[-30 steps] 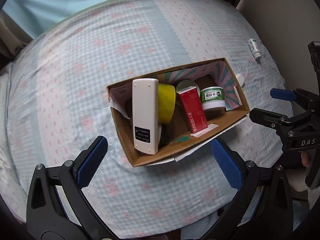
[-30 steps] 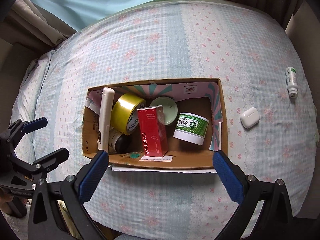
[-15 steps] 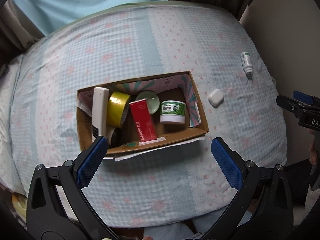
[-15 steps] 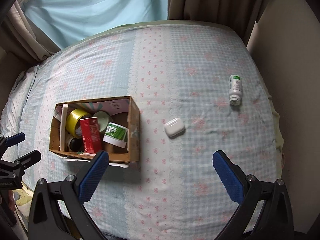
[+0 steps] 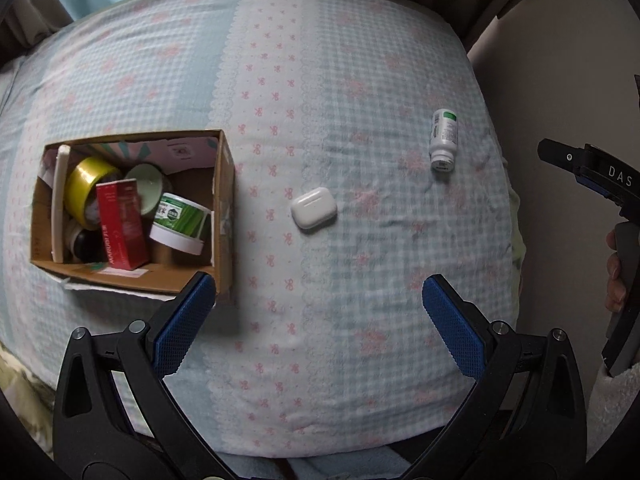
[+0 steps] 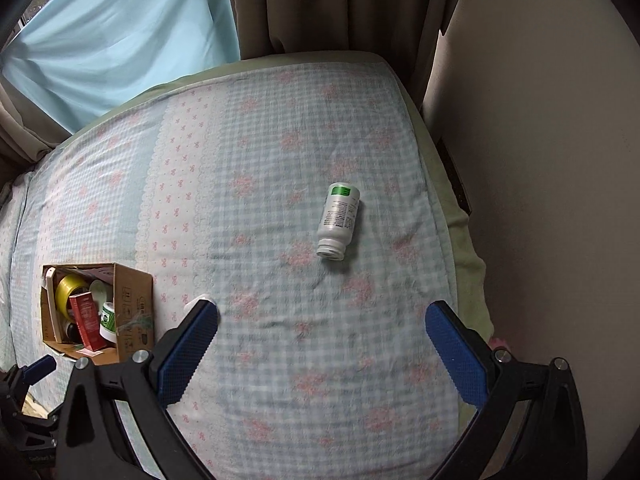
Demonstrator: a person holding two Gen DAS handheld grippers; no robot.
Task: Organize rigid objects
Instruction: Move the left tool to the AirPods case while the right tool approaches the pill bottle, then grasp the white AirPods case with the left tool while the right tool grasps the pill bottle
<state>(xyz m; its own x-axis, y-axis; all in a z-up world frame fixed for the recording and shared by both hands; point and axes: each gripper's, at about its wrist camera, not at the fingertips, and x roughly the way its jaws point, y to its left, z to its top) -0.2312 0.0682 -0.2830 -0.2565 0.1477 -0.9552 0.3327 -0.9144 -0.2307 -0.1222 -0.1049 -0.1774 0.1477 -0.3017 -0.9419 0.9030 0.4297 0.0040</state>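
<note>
A cardboard box (image 5: 224,216) sits on the bed at the left and holds a white remote, a yellow tape roll (image 5: 82,184), a red carton (image 5: 120,228) and a green-labelled jar (image 5: 180,220). The box also shows in the right wrist view (image 6: 134,312). A white earbud case (image 5: 314,209) lies right of the box. A white bottle (image 6: 338,218) lies on its side further right; it also shows in the left wrist view (image 5: 443,138). My left gripper (image 5: 320,308) is open and empty, below the case. My right gripper (image 6: 322,340) is open and empty, below the bottle.
The bed is covered by a blue-and-pink checked quilt (image 6: 260,168). Its right edge drops beside a beige wall (image 6: 540,160). Curtains (image 6: 320,4) hang behind the bed. The right gripper's body shows at the right edge of the left wrist view (image 5: 592,172).
Both grippers have moved right, away from the box. The box has slid to the left in both views, and the case and the bottle now lie ahead of the grippers.
</note>
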